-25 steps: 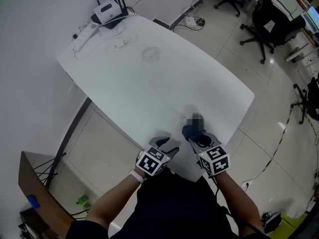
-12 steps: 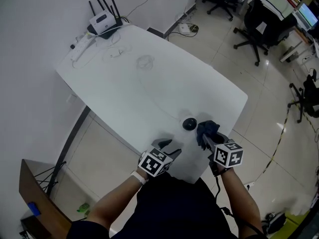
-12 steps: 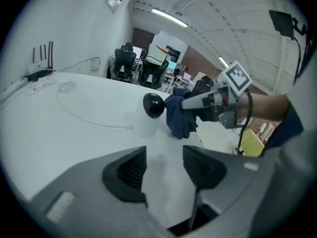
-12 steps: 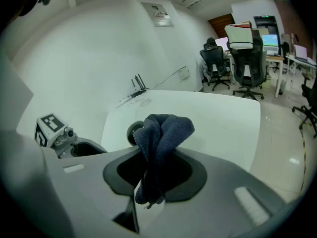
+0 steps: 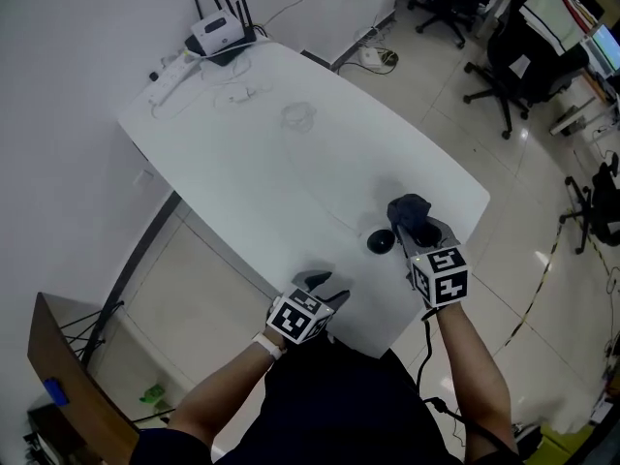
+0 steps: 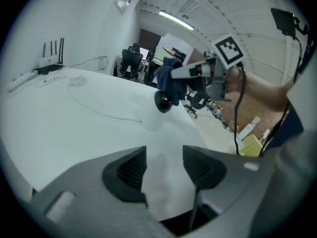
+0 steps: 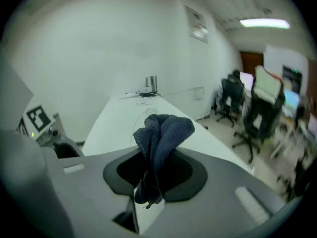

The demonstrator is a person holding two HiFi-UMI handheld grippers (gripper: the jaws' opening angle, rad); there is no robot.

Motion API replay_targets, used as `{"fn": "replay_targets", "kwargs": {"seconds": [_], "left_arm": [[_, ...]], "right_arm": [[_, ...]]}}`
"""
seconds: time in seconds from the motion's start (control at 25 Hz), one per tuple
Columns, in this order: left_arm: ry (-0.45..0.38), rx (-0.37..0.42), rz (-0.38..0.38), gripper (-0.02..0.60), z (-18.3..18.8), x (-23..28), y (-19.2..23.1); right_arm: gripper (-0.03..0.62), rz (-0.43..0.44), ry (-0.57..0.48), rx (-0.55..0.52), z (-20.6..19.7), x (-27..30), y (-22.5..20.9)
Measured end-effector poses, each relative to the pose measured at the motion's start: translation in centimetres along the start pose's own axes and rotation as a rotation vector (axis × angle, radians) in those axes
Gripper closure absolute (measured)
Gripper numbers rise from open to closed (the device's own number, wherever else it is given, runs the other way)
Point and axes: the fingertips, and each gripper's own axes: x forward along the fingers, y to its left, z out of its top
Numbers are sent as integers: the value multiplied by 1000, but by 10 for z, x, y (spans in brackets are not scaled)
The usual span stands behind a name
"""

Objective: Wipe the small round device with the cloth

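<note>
Soft blue cloth (image 7: pixel 163 133), glossy black device (image 5: pixel 381 242), smooth, perhaps matt table (image 5: pixel 291 177)

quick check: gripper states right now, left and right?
Left gripper: open, nothing between its jaws.
Right gripper: closed on the dark blue cloth.

Your right gripper (image 5: pixel 417 225) holds the dark blue cloth (image 5: pixel 409 208) bunched at its jaws, just far-right of the small round device (image 5: pixel 381 242) on the white bench (image 5: pixel 291 172), while your left gripper (image 5: pixel 317 283) sits at the near edge, left of the device.
</note>
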Motion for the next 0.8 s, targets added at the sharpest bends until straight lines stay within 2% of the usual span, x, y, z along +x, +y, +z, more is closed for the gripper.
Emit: {"fn": "replay_targets", "kwargs": {"seconds": [0.12, 0.2, 0.36, 0.44, 0.52, 0.6, 0.72, 0.8], "left_arm": [[-19, -27, 11, 351, -2, -5, 8], [-43, -47, 18, 351, 0, -10, 15], [-84, -91, 40, 354, -3, -22, 34], [-97, -115, 55, 356, -8, -29, 48], [-103, -139, 69, 356, -15, -33, 60], [-106, -160, 80, 356, -20, -35, 68], [-113, -176, 75, 356, -22, -34, 69], [-114, -174, 62, 356, -20, -32, 66]], "right_arm": [[497, -14, 16, -445, 35, 6, 39], [497, -4, 51, -691, 39, 14, 69], [497, 20, 182, -1136, 2, 36, 118], [497, 48, 231, -1309, -20, 43, 139], [499, 94, 252, -1404, -36, 43, 158], [499, 145, 268, -1450, -48, 39, 170], [499, 181, 283, -1471, -56, 35, 175], [499, 159, 280, -1464, -51, 39, 168]]}}
